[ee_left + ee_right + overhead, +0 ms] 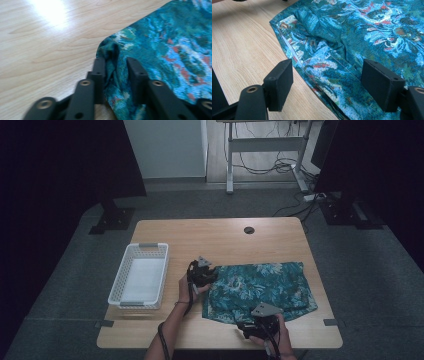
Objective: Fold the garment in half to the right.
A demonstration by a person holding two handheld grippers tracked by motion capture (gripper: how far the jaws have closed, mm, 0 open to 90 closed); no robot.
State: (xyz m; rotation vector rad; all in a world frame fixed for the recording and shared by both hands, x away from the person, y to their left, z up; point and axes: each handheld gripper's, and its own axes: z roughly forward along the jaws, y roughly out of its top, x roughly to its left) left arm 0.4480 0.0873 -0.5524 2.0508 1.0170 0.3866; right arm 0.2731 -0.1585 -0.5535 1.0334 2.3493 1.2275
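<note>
Jaws first: your left gripper (115,75) has pinched a bunched fold at the cloth's (260,289) left corner, while your right gripper (328,82) stands wide apart over the near hem, gripping nothing. That cloth lies flat on the table's (200,235) right half, with the basket (140,276) well apart on the left, so I judge a fold is being set up. Lower the right jaws around the hem (312,75) and take both layers before you lift, keeping the left pinch firm.
</note>
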